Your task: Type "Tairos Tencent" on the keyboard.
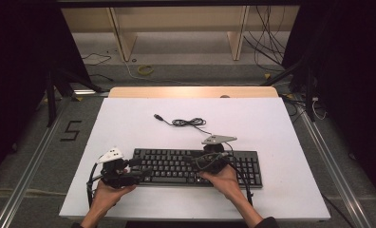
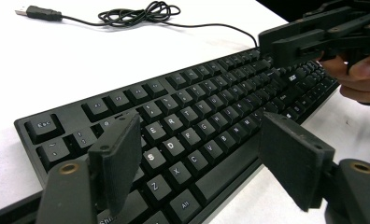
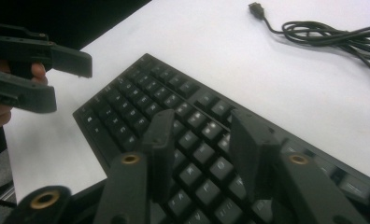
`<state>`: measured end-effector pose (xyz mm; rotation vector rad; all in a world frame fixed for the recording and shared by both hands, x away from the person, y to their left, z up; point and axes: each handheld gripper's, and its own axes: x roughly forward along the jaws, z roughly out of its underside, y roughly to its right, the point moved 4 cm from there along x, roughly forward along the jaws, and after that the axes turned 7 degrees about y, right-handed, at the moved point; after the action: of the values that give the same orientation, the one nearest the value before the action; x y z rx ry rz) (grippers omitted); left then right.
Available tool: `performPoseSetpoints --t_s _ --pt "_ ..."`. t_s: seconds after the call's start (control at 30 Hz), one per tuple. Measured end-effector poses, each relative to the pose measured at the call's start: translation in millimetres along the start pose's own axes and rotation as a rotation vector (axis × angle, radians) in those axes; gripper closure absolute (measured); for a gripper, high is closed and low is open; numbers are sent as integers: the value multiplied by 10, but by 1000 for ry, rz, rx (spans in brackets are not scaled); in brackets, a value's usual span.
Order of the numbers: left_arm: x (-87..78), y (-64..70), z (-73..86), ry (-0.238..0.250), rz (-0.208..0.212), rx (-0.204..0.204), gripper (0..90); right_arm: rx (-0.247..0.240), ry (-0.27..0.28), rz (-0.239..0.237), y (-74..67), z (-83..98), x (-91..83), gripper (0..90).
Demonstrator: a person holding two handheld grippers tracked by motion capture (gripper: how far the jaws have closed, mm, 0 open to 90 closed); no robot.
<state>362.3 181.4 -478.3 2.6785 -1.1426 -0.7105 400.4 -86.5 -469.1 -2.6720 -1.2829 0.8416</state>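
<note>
A black keyboard [image 1: 176,166] lies across the near part of the white table [image 1: 129,128]. Its cable [image 1: 188,122] runs back from it in a loose coil and ends in a free USB plug [image 1: 158,117]. My left gripper [image 1: 141,169] is at the keyboard's left end with its jaws open over the keys [image 2: 197,107]; nothing is between them [image 2: 202,140]. My right gripper [image 1: 195,161] hovers over the right-middle keys [image 3: 127,107], open and empty [image 3: 202,130]. Each gripper view also shows the other gripper: the right one [image 2: 273,45] and the left one [image 3: 68,81].
Bare white tabletop [image 1: 252,123] surrounds the keyboard, widest toward the back. A wooden strip [image 1: 191,91] edges the far side. Beyond it are wooden frame legs [image 1: 122,38] and loose floor cables [image 1: 267,42]. Dark stands [image 1: 51,95] flank the table.
</note>
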Motion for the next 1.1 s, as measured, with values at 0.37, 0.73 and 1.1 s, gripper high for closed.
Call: performPoseSetpoints --t_s 0.37,0.73,1.1 --pt "12 4 1 -3 1 -5 292 24 51 11 140 98 -365 480" --pt "47 -3 -11 -4 9 -11 289 52 120 19 236 147 -670 423" --pt "-20 35 10 4 12 3 285 28 174 56 260 275 -1056 371"
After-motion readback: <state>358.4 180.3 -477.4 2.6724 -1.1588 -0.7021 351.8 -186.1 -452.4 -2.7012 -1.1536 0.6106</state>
